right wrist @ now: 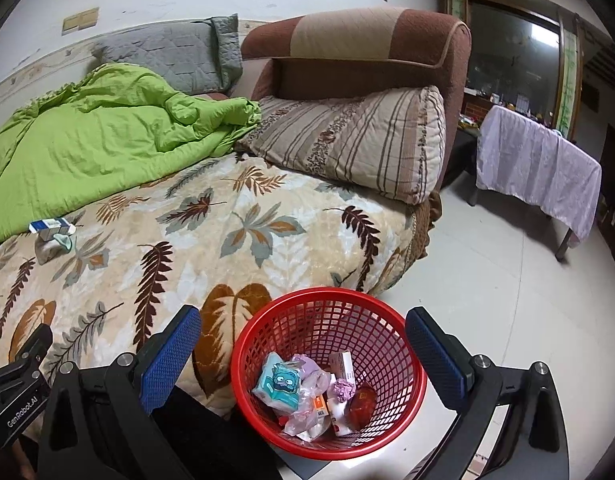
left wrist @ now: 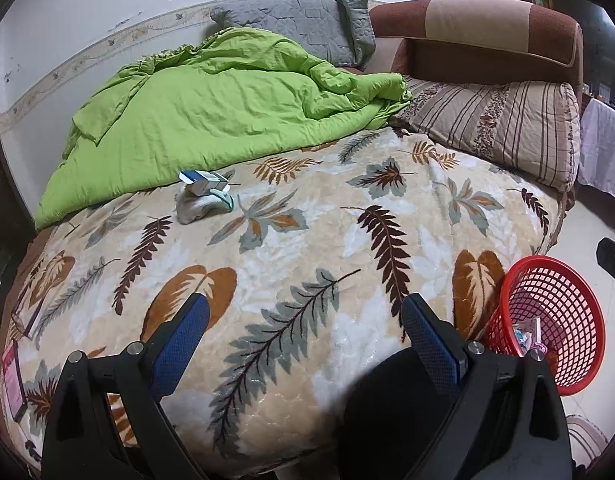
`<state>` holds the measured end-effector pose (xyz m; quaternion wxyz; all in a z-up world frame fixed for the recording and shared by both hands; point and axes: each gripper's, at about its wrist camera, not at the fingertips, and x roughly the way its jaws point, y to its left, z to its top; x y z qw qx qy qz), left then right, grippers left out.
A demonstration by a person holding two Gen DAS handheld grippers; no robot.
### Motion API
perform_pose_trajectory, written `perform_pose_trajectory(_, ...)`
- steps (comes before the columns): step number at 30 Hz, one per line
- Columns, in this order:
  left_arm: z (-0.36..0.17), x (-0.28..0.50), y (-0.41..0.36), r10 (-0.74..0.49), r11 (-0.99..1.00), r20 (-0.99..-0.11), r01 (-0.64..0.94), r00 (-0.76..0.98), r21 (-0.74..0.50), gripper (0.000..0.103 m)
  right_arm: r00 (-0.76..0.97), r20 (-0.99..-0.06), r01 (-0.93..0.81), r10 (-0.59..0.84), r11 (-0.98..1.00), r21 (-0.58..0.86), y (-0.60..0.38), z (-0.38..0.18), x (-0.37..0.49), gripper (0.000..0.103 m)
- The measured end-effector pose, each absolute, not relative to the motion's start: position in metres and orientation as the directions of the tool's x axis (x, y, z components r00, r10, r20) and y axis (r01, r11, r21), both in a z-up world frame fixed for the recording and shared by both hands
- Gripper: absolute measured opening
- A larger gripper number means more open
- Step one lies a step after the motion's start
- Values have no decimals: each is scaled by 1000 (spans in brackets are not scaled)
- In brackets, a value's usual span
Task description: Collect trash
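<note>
The left wrist view is looking across the bed from its near edge toward the headboard. The right wrist view is hanging close above the red basket beside the bed's near right corner. Both are sharing the green quilt and striped pillow.

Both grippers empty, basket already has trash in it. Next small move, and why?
Probably send the left gripper forward to the small blue-and-white box beside the green quilt. It is open and empty, and the box and crumpled bits still lie on the bed, while the red basket sits under the open right gripper.
</note>
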<state>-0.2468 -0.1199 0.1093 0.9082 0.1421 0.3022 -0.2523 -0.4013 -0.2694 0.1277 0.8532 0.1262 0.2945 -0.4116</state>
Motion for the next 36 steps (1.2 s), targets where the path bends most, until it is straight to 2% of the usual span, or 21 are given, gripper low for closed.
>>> perform_pose_trajectory(36, 112, -251, -125, -395, 829, -623, 555, 675, 76, 96, 491, -620, 763, -612, 645, -31, -269, 122, -396, 103)
